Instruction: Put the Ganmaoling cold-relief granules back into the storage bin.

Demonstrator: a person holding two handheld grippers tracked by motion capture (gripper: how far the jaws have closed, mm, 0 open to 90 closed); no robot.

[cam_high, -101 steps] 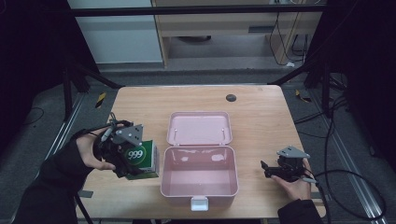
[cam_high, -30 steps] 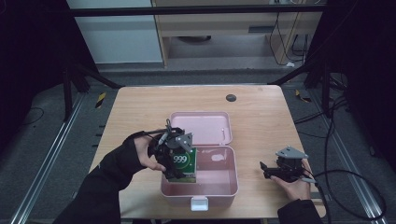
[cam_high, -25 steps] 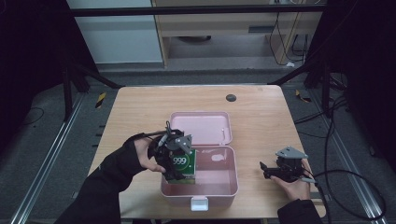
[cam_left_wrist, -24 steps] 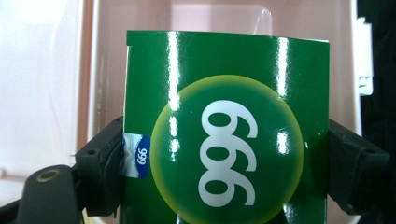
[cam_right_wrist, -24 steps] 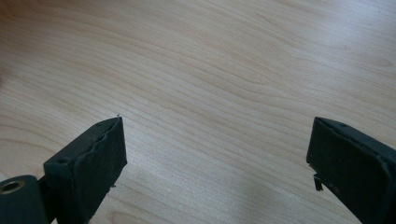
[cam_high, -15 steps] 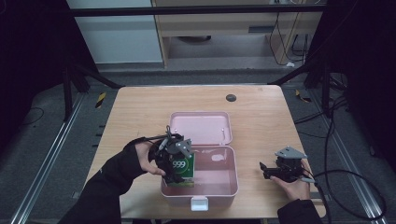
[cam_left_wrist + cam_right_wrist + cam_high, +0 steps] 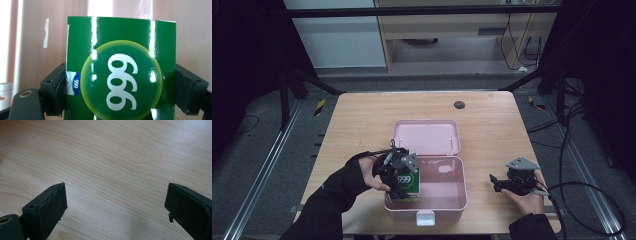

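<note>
Since the earlier frame my left fingers (image 7: 404, 187), clamped on the green 999 box (image 7: 121, 70), have sunk into the pink case (image 7: 459, 202). Releasing early could tip it. Right fingers (image 7: 115, 212) rest open over the table (image 7: 112, 152).

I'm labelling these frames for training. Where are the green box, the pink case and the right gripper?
green box (image 7: 120, 70): left gripper view, on its round yellow-ringed emblem.
pink case (image 7: 426, 136): high view, on its open lid.
right gripper (image 7: 493, 182): high view, between its jaw tips over the table.
</note>
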